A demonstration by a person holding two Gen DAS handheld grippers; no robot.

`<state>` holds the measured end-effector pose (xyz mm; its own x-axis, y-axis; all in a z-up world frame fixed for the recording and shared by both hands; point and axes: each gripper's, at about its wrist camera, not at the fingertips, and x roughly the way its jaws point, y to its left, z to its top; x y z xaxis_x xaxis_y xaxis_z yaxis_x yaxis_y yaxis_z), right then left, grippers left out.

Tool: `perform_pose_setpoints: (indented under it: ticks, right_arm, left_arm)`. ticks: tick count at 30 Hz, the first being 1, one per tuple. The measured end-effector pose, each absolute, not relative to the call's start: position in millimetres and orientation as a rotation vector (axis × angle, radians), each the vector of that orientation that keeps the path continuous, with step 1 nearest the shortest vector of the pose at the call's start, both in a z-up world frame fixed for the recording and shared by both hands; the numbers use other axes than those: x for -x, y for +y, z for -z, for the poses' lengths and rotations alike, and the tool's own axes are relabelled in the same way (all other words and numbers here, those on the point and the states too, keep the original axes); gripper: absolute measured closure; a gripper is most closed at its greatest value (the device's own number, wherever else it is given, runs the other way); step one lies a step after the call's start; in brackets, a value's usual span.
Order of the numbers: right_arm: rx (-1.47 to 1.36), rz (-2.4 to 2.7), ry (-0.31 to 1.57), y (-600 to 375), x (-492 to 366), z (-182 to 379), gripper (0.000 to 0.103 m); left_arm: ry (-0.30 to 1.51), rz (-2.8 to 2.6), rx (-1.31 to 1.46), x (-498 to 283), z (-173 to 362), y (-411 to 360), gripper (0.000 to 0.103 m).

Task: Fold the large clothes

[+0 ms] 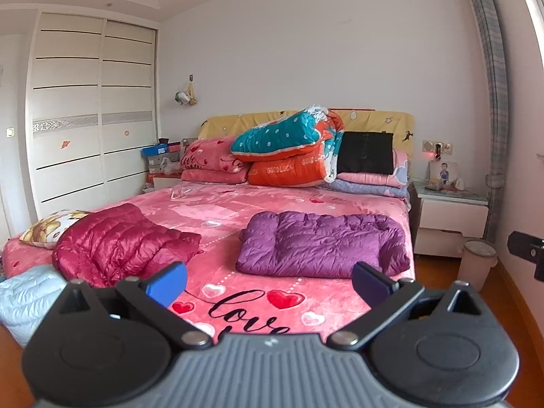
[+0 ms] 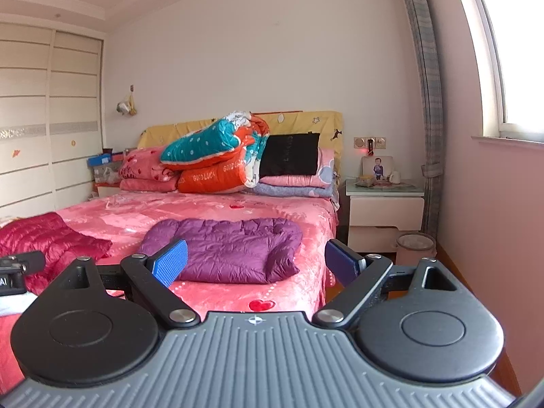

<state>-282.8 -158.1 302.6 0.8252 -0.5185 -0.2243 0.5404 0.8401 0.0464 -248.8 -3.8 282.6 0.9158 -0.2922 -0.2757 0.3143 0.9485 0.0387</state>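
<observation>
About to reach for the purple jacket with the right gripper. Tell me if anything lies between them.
Nothing visible does. The right gripper is open and holds nothing, and the purple jacket lies folded straight ahead on the pink bedspread, with only bare bedspread before it. The red jacket lies off to the left, apart from it.

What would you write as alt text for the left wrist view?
An open left gripper points over a pink bed where a folded purple down jacket lies right and a rumpled red one left; stacked quilts sit at the headboard.
</observation>
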Motion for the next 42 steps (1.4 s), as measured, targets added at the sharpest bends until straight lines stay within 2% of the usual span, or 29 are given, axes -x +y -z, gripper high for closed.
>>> perform_pose_setpoints:
  ticks: [42]
  right_arm:
    - [-0.106, 0.552, 0.264, -171, 275, -290, 0.000]
  left_arm:
    - [0.323, 0.291, -0.082, 232, -258, -9, 0.001]
